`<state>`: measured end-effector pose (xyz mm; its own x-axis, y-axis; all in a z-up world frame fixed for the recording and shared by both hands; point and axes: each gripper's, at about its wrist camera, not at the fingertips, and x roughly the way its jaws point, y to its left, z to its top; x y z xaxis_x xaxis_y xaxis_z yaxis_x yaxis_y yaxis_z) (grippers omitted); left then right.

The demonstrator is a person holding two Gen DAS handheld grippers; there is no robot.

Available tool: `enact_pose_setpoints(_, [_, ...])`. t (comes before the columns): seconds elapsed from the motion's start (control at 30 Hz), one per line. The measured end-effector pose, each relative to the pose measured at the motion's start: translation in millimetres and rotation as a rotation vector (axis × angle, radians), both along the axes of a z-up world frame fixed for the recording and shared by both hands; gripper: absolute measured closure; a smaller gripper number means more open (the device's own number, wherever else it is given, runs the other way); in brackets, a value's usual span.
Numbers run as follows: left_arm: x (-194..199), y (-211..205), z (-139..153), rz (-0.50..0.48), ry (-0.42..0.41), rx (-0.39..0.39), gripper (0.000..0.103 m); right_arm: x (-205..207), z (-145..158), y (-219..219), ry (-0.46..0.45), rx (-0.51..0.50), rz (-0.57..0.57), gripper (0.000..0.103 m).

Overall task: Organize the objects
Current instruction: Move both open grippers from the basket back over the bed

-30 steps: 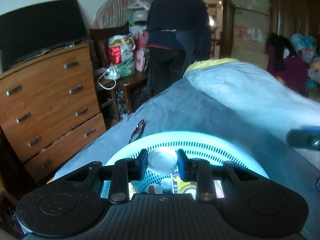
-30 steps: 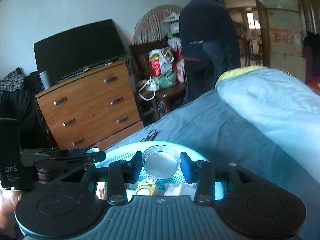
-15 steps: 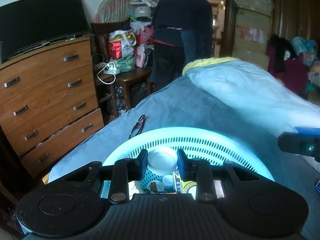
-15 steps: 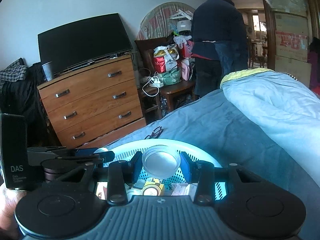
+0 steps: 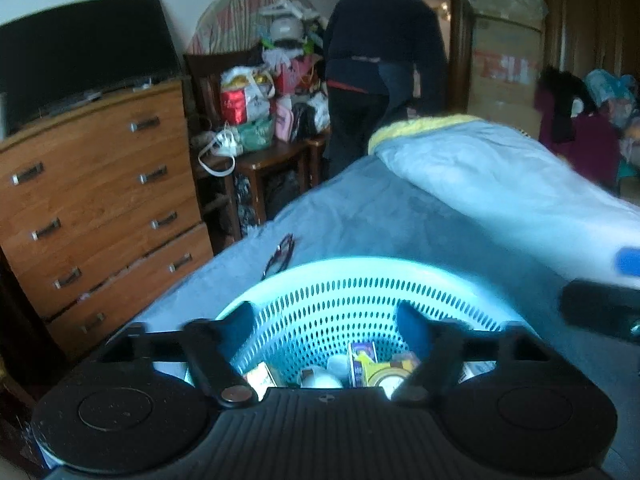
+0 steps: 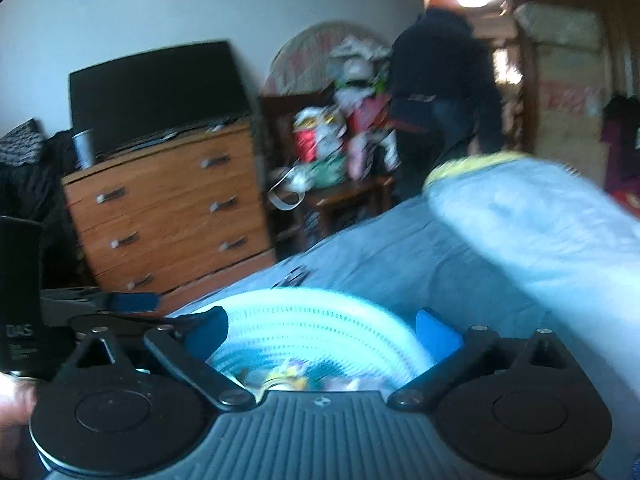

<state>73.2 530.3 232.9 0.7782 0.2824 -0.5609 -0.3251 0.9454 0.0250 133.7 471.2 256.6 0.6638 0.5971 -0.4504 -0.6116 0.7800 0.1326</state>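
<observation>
Left wrist: both grippers' fingers (image 5: 412, 330) spread, empty over the basket (image 5: 360, 276); glasses (image 5: 280, 256) at 11 o'clock remain out

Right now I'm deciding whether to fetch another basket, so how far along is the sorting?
Done: several small items already lie in the basket, among them a small box and a tape roll. In hand: nothing; the left hand-held gripper and right hand-held gripper both hang open above it. Left: the glasses lie on the bed beyond the rim.
</observation>
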Motion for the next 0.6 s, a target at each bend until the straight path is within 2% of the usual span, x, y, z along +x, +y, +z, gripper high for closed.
enact_pose_setpoints(0.1, [-2.5, -13.1, 7.2, -0.006, -0.028, 0.002, 0.015, -11.0, -0.9, -36.6, -0.016, 0.038, -0.062, 0.000])
enact_pose_setpoints(0.17, [-9.0, -34.3, 15.1, -0.034, -0.075, 0.022, 0.013, -30.8, -5.7, -75.2, -0.063, 0.043, -0.134, 0.000])
enact_pose_setpoints(0.2, [-14.7, -51.8, 20.5, -0.069, -0.110, 0.039, 0.011, -42.7, -9.8, -97.0, -0.089, 0.042, -0.174, 0.000])
enact_pose_setpoints(0.27, [-30.3, -92.8, 28.9, -0.160, -0.185, 0.078, 0.000, -69.8, -23.6, -145.3, -0.136, 0.026, -0.272, 0.000])
enact_pose_setpoints(0.37, [-56.3, -166.4, 29.6, -0.333, -0.277, 0.109, 0.000, -106.4, -61.6, -215.5, -0.161, -0.052, -0.440, 0.000])
enact_pose_setpoints(0.47, [-67.1, -232.5, 9.8, -0.502, -0.254, 0.055, 0.000, -132.7, -112.6, -275.8, -0.074, -0.145, -0.563, 0.000])
enact_pose_setpoints(0.53, [-64.4, -271.9, -19.5, -0.583, -0.180, 0.028, 0.000, -145.6, -148.8, -312.6, 0.026, -0.174, -0.631, 0.000])
enact_pose_setpoints(0.6, [-56.6, -301.7, -59.4, -0.623, -0.077, 0.016, 0.000, -151.9, -178.8, -339.8, 0.111, -0.187, -0.679, 0.000])
